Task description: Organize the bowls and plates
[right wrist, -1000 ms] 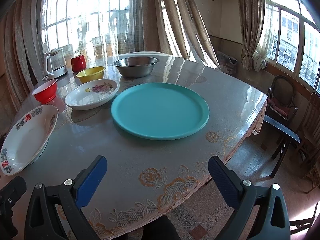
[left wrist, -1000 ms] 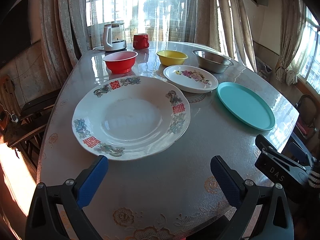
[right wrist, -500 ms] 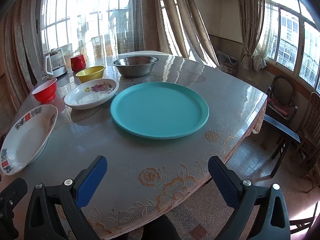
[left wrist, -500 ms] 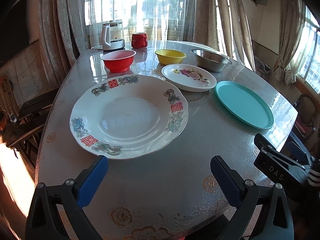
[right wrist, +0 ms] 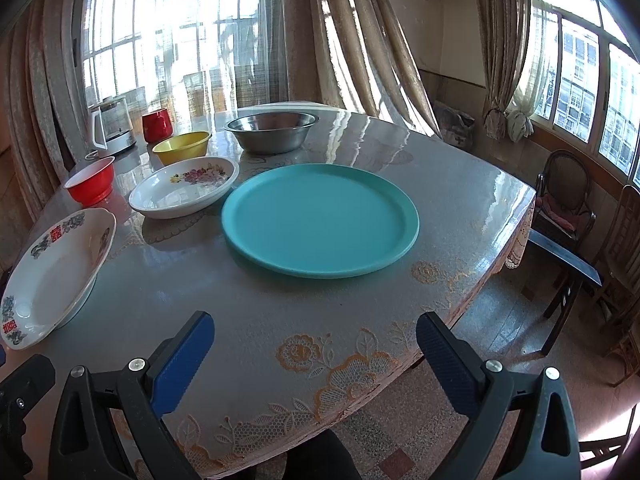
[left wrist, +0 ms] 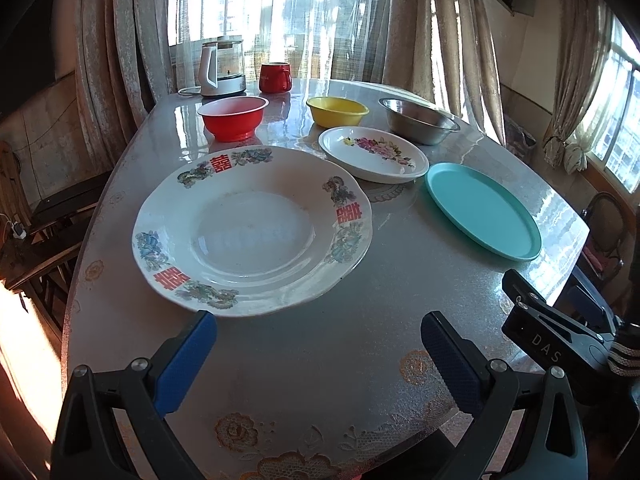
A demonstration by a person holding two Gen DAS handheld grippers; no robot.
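A large white plate with red characters (left wrist: pixel 252 228) lies just ahead of my open left gripper (left wrist: pixel 318 330), whose blue pads hold nothing. Behind it sit a white floral dish (left wrist: pixel 374 154), a teal plate (left wrist: pixel 482 210), a red bowl (left wrist: pixel 233 118), a yellow bowl (left wrist: pixel 337 111) and a steel bowl (left wrist: pixel 418 121). My right gripper (right wrist: pixel 314 330) is open over the table's near edge, with the teal plate (right wrist: pixel 320 218) straight ahead. The floral dish (right wrist: pixel 186 188) and the large plate (right wrist: pixel 56 268) lie to its left.
A glass kettle (left wrist: pixel 222 66) and a red mug (left wrist: pixel 275 77) stand at the table's far end by the curtained windows. Chairs (right wrist: pixel 568 204) stand right of the table (right wrist: pixel 280 320). The other gripper's black body (left wrist: pixel 560 344) shows at the left view's lower right.
The left gripper has crept slightly closer to the large plate. The right gripper has barely moved. No dish has shifted.
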